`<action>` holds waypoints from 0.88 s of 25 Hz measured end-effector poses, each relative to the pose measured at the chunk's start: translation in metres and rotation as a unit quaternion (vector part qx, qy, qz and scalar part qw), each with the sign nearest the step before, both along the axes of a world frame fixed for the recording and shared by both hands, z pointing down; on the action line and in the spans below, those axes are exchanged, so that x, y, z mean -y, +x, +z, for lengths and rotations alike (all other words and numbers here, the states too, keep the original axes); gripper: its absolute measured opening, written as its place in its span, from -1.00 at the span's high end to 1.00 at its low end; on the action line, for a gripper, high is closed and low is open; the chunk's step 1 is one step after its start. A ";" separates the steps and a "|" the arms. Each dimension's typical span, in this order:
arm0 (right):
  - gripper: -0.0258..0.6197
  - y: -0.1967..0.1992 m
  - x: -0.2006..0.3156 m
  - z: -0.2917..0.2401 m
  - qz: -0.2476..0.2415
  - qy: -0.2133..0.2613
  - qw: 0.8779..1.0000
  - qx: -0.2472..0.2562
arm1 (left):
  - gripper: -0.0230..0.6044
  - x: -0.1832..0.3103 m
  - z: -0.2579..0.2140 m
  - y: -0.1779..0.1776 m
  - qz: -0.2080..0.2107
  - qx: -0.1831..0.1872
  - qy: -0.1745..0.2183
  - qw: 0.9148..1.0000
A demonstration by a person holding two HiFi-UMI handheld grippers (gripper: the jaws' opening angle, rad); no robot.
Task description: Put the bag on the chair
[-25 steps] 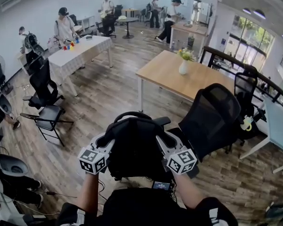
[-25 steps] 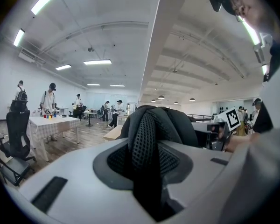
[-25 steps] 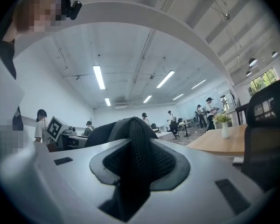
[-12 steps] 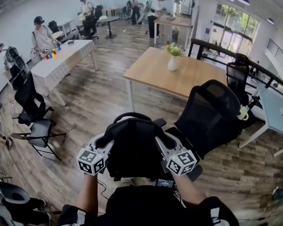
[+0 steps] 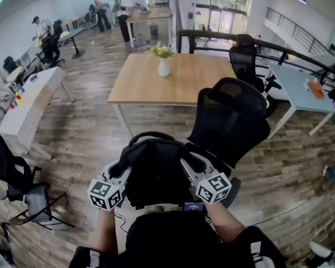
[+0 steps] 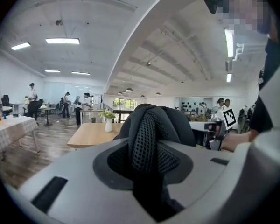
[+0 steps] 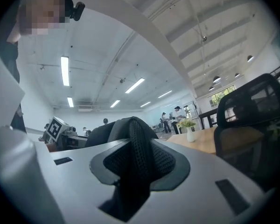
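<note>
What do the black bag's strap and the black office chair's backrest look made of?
Black bag strap: padded mesh fabric, matte, dotted with small holes. Black office chair backrest: probably stretched mesh in a plastic frame; light shows through it.

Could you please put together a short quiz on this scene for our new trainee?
1. True or false: the left gripper is empty.
2. What stands on the wooden table? A) a laptop B) a vase of flowers C) a kettle
3. Fill in: in the head view, the chair stands beyond the bag, to its ____.
Key: 1 false; 2 B; 3 right.
</note>
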State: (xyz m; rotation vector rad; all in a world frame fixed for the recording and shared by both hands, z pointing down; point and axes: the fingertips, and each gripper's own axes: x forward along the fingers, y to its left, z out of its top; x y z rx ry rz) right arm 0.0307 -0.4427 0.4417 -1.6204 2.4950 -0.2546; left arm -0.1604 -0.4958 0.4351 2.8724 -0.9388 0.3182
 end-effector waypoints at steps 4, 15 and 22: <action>0.54 0.012 0.005 -0.002 0.068 0.003 0.998 -0.005 | 0.56 0.031 -0.001 0.021 0.070 -0.007 -0.001 0.997; 0.54 0.054 -0.033 0.005 0.264 -0.012 0.965 -0.006 | 0.56 0.058 0.009 0.109 0.270 -0.008 -0.011 0.963; 0.54 0.076 -0.066 0.017 0.351 -0.033 0.936 0.002 | 0.56 0.048 0.028 0.161 0.357 -0.004 -0.037 0.934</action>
